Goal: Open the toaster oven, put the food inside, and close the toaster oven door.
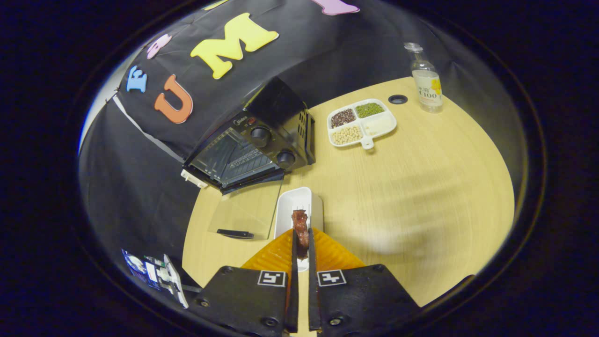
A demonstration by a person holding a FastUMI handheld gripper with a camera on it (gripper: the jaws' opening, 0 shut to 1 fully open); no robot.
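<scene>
A black toaster oven (262, 135) stands at the table's far left corner, its glass door (245, 213) swung fully down and lying flat toward me, handle (235, 233) at the near end. The oven's inside shows a wire rack. My gripper (302, 245) is shut on a dark reddish-brown piece of food (300, 229), which sticks out ahead of the fingertips. The food hangs over a white rectangular dish (299, 201) that sits on the table just right of the open door, short of the oven.
A white divided tray (361, 122) of beans and grains lies beyond to the right of the oven. A clear bottle (426, 79) stands at the far right, next to a round cable hole (398, 99). The wooden table (421, 196) spreads right.
</scene>
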